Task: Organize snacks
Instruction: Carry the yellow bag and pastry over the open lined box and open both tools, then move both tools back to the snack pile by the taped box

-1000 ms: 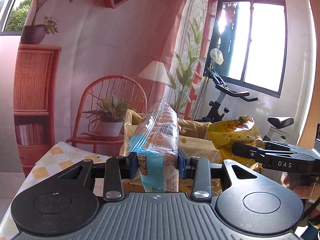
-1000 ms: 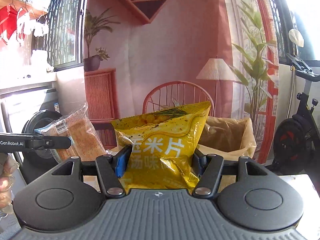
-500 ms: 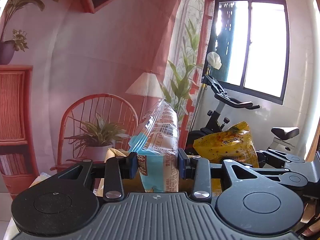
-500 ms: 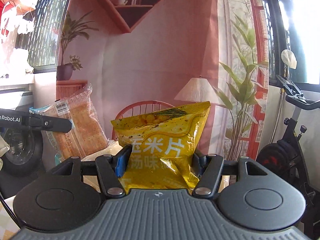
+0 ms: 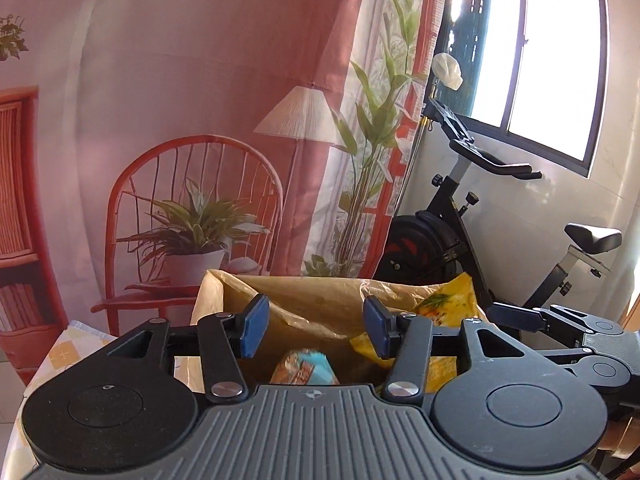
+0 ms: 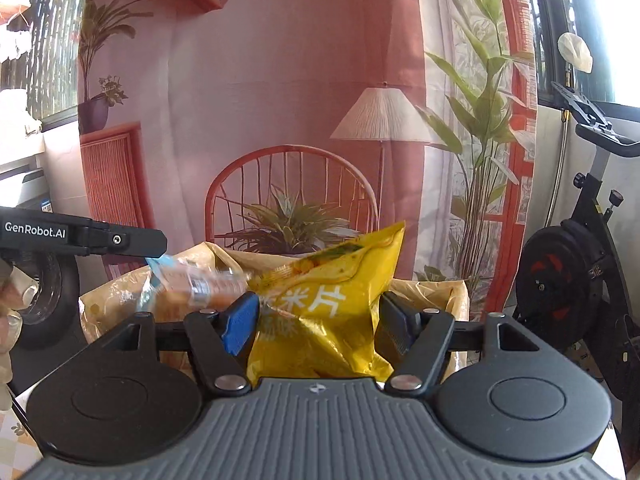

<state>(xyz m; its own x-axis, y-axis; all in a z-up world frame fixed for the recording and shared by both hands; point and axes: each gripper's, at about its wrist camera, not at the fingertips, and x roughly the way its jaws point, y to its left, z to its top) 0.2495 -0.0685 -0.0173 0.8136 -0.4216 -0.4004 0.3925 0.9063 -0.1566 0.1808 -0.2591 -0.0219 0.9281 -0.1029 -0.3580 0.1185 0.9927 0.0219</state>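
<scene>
My left gripper [image 5: 316, 320] hangs over a box lined with a tan plastic bag [image 5: 304, 286]. Its jaws are opening and nothing is between them. The clear cracker pack [image 5: 306, 366] lies below it inside the box; in the right wrist view the cracker pack [image 6: 192, 288] is a blur under a left finger [image 6: 120, 238]. My right gripper [image 6: 316, 320] is over the same box [image 6: 432, 292] with its jaws opening. The yellow chip bag [image 6: 324, 304] sits tilted between them, and the right pad stands clear of it. From the left wrist view the yellow chip bag [image 5: 444, 304] shows at the box's right.
An exercise bike [image 5: 440, 240] stands to the right of the box. A printed backdrop with a red chair [image 6: 292, 184] hangs behind it. The table's checked cloth [image 5: 60, 352] shows at the left. A person's hand [image 6: 8, 320] is at the left edge.
Both grippers moved forward over the lined box. The left one let go of the cracker pack, which dropped in. The right jaws widened and the yellow bag tipped over.
</scene>
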